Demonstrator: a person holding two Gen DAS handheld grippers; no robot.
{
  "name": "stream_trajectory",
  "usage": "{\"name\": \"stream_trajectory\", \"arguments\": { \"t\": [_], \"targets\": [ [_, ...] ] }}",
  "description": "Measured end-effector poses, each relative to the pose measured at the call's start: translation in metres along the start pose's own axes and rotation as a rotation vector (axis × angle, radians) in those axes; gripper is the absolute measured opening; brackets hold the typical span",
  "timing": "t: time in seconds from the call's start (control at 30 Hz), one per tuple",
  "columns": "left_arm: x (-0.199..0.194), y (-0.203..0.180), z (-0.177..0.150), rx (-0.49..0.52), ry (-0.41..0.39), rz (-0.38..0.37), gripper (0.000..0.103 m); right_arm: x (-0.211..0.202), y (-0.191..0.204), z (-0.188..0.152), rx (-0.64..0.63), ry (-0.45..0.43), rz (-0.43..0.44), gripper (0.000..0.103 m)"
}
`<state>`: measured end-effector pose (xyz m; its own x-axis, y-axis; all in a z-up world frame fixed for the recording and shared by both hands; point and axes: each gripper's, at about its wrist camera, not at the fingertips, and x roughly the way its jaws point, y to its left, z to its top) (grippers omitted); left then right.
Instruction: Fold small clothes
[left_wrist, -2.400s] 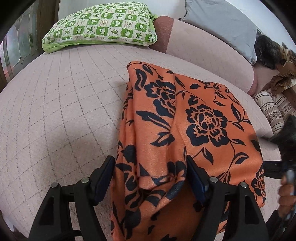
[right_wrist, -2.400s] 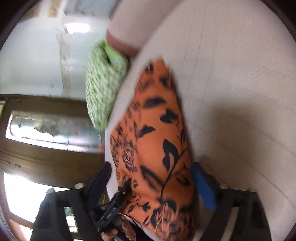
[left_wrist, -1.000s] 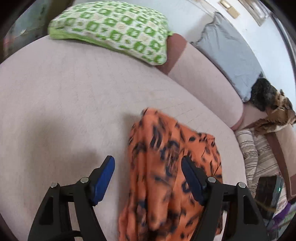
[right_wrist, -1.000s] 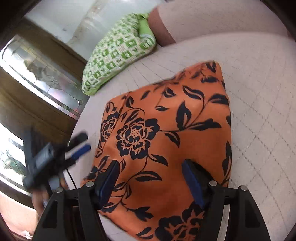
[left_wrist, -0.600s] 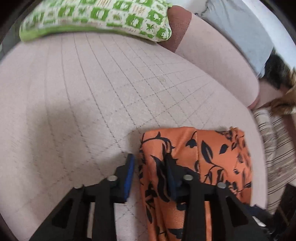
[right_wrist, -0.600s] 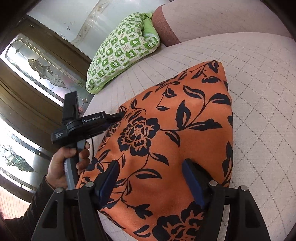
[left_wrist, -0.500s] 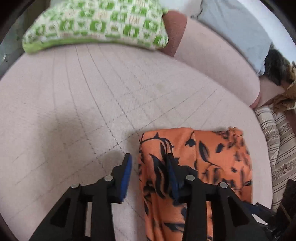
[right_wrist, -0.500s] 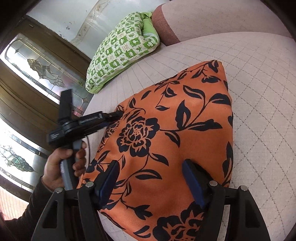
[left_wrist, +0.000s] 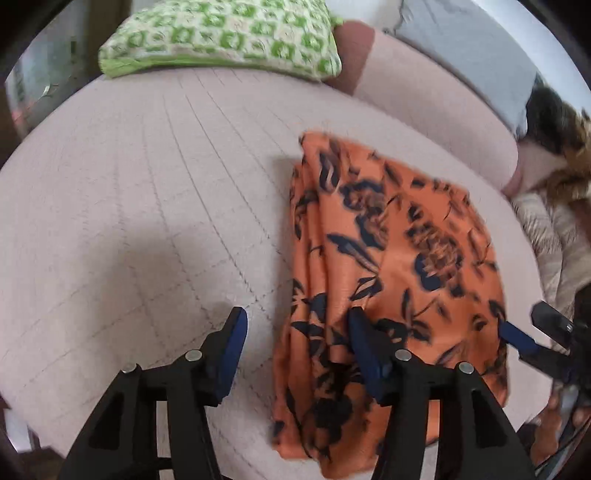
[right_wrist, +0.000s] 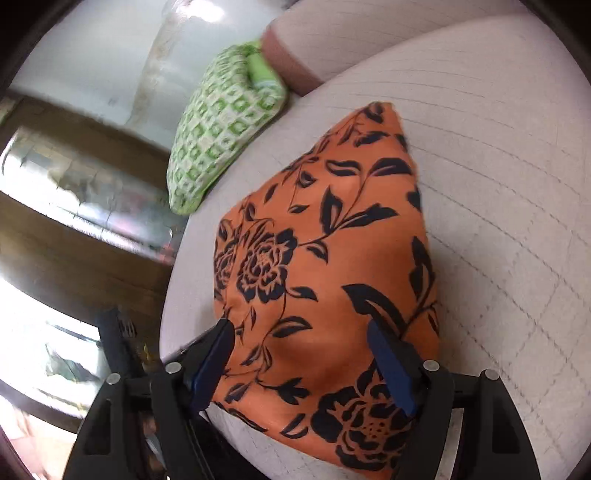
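Observation:
An orange garment with a black flower print (left_wrist: 391, 258) lies folded on the pale pink quilted sofa seat (left_wrist: 129, 221). My left gripper (left_wrist: 295, 332) is open over the garment's near left edge, its right finger resting on the cloth and its left finger over bare seat. The garment also shows in the right wrist view (right_wrist: 325, 280). My right gripper (right_wrist: 299, 354) is open and straddles its near edge without pinching it. The right gripper's blue tip shows in the left wrist view (left_wrist: 517, 338) at the garment's right edge.
A green and white patterned pillow (left_wrist: 221, 37) lies at the back of the seat. A grey cushion (left_wrist: 472, 55), a furry brown thing (left_wrist: 561, 129) and striped fabric (left_wrist: 546, 229) sit at the right. A wooden door with glass panes (right_wrist: 74, 206) stands left of the sofa.
My left gripper was nearly closed around the garment's far left corner; it has since opened wide and drawn back to the near edge. My right gripper stayed open over the garment and tilted slightly.

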<state>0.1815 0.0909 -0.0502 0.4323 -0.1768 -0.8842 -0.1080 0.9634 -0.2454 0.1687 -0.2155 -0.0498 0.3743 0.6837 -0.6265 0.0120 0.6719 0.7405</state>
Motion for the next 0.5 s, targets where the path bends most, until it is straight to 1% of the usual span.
{"name": "stream_trajectory", "arguments": {
  "t": [0.07,0.13,0.2,0.23,0.27,0.33,0.37,0.5],
  "targets": [
    [-0.016,-0.010,0.001,0.046,-0.051,0.028,0.059,-0.018,0.019,-0.004,-0.074,-0.042,0.016,0.078],
    [-0.027,-0.015,-0.001,0.054,-0.070,0.041,0.059,-0.026,0.030,-0.010,-0.110,-0.043,0.019,0.078],
    [-0.034,-0.018,-0.004,0.042,-0.079,0.033,0.060,-0.024,0.025,-0.013,-0.104,-0.044,0.007,0.082],
    [-0.036,-0.019,-0.007,0.044,-0.083,0.035,0.060,-0.019,0.018,-0.014,-0.080,-0.041,-0.021,0.083],
    [-0.040,-0.021,-0.011,0.047,-0.085,0.035,0.060,-0.008,0.003,-0.014,-0.036,-0.021,-0.054,0.084],
    [-0.042,-0.021,-0.017,0.051,-0.076,0.037,0.060,0.007,-0.017,-0.016,0.047,0.034,-0.058,0.084],
    [-0.043,-0.023,-0.019,0.052,-0.071,0.034,0.060,0.005,-0.018,-0.017,0.068,0.022,-0.043,0.084],
    [-0.046,-0.020,-0.020,0.051,-0.088,0.042,0.063,-0.015,0.008,-0.018,-0.006,-0.033,-0.018,0.084]
  ]
}}
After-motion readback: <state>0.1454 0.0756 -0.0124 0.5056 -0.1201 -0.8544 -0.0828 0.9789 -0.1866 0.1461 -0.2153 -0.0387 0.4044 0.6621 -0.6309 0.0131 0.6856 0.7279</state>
